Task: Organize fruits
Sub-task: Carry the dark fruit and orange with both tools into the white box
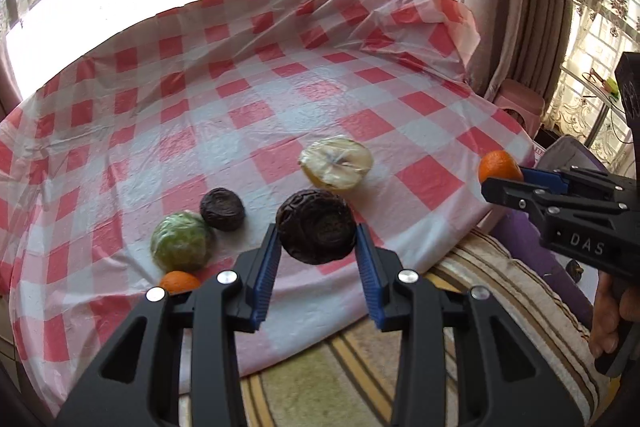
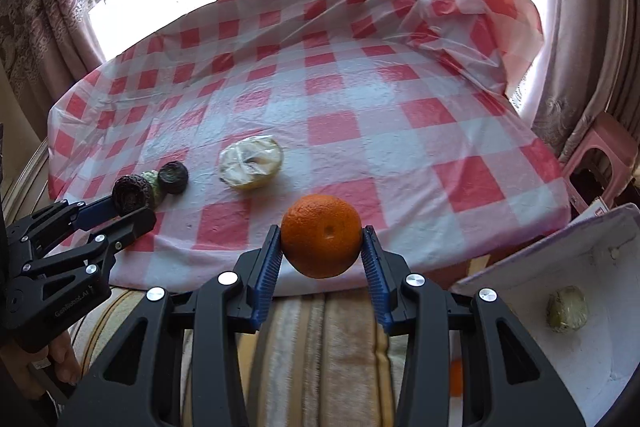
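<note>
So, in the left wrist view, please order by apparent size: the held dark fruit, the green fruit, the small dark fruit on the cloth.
1. Held dark fruit, though nearness enlarges it.
2. Green fruit.
3. Small dark fruit.

White letters "D A S" on the black body of my right gripper seen from the left wrist, faint small print "GoRobot.AI" or similar, not sharp, on the black body of my left gripper seen from the right wrist
</note>
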### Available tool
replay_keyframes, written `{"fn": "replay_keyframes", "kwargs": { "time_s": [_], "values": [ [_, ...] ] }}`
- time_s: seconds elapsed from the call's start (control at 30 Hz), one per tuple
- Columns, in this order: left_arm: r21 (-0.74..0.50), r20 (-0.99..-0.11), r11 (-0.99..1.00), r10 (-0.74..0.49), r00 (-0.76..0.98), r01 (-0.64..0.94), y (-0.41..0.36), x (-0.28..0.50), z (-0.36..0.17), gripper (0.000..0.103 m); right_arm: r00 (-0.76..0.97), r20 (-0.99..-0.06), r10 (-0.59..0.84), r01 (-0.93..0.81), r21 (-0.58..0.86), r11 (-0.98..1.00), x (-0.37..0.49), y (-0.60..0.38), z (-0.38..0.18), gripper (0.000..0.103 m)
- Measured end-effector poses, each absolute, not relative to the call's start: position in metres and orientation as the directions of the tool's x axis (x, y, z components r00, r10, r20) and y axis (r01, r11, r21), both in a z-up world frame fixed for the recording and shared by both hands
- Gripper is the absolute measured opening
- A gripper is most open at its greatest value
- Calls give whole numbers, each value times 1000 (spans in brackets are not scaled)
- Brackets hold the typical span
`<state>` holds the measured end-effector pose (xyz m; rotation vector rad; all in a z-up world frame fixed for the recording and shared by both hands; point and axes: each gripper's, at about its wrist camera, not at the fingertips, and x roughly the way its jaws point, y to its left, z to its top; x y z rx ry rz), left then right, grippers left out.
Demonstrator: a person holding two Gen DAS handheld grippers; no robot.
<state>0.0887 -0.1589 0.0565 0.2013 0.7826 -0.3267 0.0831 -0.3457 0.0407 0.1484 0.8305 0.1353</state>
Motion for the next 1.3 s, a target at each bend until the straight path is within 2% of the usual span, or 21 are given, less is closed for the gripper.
{"fn": "replay_keyframes", "kwargs": {
  "time_s": [0.2, 0.47, 0.6, 0.77, 0.97, 1.3],
  "values": [
    [42, -732, 866, -313, 606, 498, -223, 77, 55, 38, 660, -747, 78, 64, 160, 985, 63, -412, 31, 40],
    [95, -748, 761, -371, 551, 641, -302, 52, 47, 38, 599, -800, -9, 199, 139, 970, 46, -481, 6, 40],
    [110, -765, 696, -397, 507, 710, -337, 37, 40, 38, 561, -827, -40, 233, 111, 966, 42, -499, -6, 40],
    [60, -807, 615, -434, 401, 787, -375, 23, 23, 38, 496, -865, -72, 241, 58, 969, 42, -511, -21, 40],
    [2, -853, 531, -441, 279, 848, -411, 16, 0, 38, 425, -900, -98, 224, 0, 975, 44, -521, -37, 40],
    [-81, -923, 470, -368, 112, 879, -439, 24, -41, 38, 325, -925, -195, 205, -132, 970, 50, -532, -58, 41]
  ]
}}
